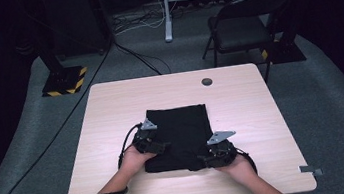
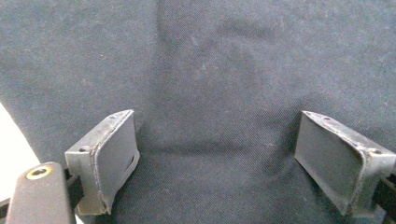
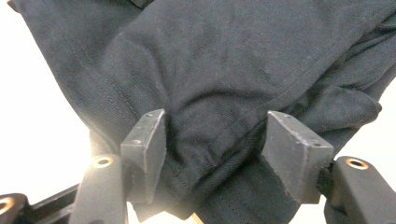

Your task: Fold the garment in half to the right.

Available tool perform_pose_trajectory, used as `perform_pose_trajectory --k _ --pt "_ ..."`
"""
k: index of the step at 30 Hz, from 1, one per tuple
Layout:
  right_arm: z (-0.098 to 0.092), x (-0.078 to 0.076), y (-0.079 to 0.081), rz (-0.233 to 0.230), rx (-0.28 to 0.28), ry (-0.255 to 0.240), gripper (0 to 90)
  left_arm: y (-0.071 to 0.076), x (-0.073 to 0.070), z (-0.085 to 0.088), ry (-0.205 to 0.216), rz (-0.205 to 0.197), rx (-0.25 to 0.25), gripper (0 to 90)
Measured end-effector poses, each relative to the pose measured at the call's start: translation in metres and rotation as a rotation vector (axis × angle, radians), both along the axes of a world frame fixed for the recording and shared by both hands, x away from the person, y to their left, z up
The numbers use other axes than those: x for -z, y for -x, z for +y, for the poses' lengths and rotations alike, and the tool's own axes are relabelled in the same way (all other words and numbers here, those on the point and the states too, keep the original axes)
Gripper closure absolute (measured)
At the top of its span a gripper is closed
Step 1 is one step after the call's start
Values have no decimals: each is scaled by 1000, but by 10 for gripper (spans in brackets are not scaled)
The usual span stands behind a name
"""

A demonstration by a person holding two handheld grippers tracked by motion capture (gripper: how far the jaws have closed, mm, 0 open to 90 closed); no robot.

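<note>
A black garment point(image 1: 179, 129) lies folded into a rectangle at the middle of the light wooden table point(image 1: 111, 110). My left gripper point(image 1: 164, 147) rests on its left edge, pointing inward. In the left gripper view this gripper point(image 2: 217, 154) stands wide open over flat dark fabric point(image 2: 210, 70), with nothing pinched. My right gripper point(image 1: 202, 161) sits at the garment's near right corner. In the right gripper view its jaws point(image 3: 215, 144) straddle a bunched fold of the garment point(image 3: 224, 60) near the hem; the fabric lies loose between the pads.
A round cable hole point(image 1: 207, 81) sits near the table's far edge. A black folding chair point(image 1: 243, 24) stands beyond the table at the right. Cables point(image 1: 63, 126) run over the grey floor at the left. Bare tabletop surrounds the garment.
</note>
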State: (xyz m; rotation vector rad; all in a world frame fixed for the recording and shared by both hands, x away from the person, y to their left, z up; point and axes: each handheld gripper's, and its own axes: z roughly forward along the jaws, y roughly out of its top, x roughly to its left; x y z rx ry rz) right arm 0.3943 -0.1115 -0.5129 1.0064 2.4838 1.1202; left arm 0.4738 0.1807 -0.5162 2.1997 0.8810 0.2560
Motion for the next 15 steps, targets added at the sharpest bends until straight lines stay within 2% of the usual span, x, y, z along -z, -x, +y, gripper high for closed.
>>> perform_pose_trajectory --k 2,3,5,9,12,15 --pt "-4 -4 -1 10 -5 -12 333 3 -4 0 -20 -5 -3 133" --pt "-6 -7 -1 -5 -8 -12 329 6 -8 1 -26 -10 2 130" --pt "-8 -13 0 -51 -14 -17 327 12 -15 3 -11 -23 18 131" --pt "-8 -24 0 -126 -16 -61 325 24 -29 10 19 -45 23 131" --pt "-2 -27 -3 -143 -38 -93 324 30 -33 15 46 -32 17 130" --pt "8 -26 -11 -140 -71 -92 314 34 -31 16 39 -15 19 129"
